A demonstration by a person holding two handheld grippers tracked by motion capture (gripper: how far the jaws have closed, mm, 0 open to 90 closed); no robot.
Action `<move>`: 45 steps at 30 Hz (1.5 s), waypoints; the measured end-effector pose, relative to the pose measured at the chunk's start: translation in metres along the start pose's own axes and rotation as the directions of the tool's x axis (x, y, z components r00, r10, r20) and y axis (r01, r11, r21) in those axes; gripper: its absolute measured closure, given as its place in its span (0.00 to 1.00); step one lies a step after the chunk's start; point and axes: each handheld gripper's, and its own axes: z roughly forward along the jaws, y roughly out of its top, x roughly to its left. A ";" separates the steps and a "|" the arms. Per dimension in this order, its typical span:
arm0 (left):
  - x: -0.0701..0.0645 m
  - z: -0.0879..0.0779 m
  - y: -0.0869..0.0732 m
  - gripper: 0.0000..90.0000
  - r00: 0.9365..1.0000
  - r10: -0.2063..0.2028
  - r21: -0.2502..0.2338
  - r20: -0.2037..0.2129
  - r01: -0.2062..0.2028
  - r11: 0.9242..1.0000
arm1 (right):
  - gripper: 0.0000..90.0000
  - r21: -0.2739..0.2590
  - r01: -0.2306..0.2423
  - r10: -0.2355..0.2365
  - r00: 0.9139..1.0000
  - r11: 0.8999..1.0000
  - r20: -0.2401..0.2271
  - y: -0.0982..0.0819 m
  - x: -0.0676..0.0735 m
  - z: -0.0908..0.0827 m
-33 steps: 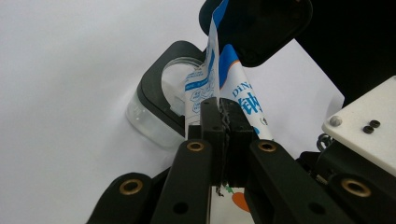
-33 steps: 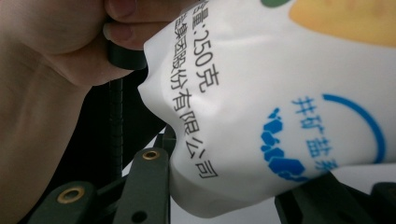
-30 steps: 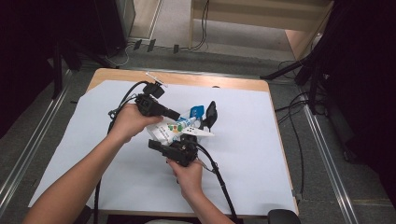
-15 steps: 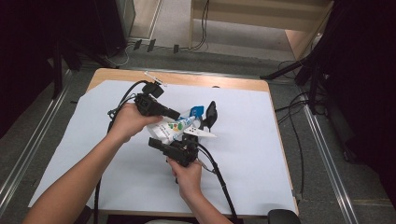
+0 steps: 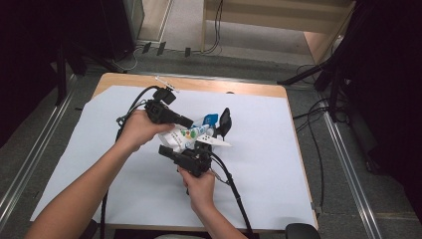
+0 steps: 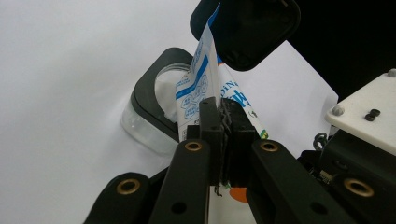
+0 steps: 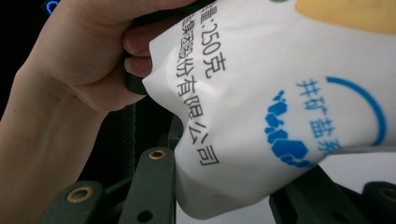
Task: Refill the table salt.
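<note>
- Holding a white bag (image 5: 191,137) of salt between my two grippers above the white sheet (image 5: 259,164) on the table, I am in the middle of pouring, as I judge it.
- My left gripper (image 6: 223,135) is closed tight on the flat top edge of the bag; in the left gripper view the two pads pinch the thin seam with no gap.
- My right gripper (image 5: 191,157) holds the full, round body of the bag from below; in the right gripper view the bag bulges between the two black jaws, so they stand partly apart but they press on it.
- The bag is lifted off the sheet and tilted toward a small clear container (image 6: 154,119) with a black rim, which stands just beyond it with its black lid (image 6: 247,32) open and upright.
- Done so far, I think: the bag is picked up, the lid is open, the bag is brought close to the container.
- I cannot tell if the bag is already cut open, and I see no salt falling; the inside of the container looks pale, but I cannot say how full it is.
- What is left, in my judgement: to bring the mouth of the bag over the rim, to pour, to put the bag down and to close the lid.
</note>
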 end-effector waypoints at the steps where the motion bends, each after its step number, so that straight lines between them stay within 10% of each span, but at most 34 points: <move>1: 0.000 0.000 0.000 0.99 1.000 0.000 -0.001 0.000 0.000 1.000 | 0.79 0.002 0.002 -0.002 1.000 1.000 0.004 0.000 0.000 0.000; 45: 0.001 -0.001 -0.001 1.00 1.000 -0.006 -0.010 0.006 0.006 1.000 | 0.79 0.019 0.027 -0.028 0.999 0.999 0.037 0.002 0.004 0.005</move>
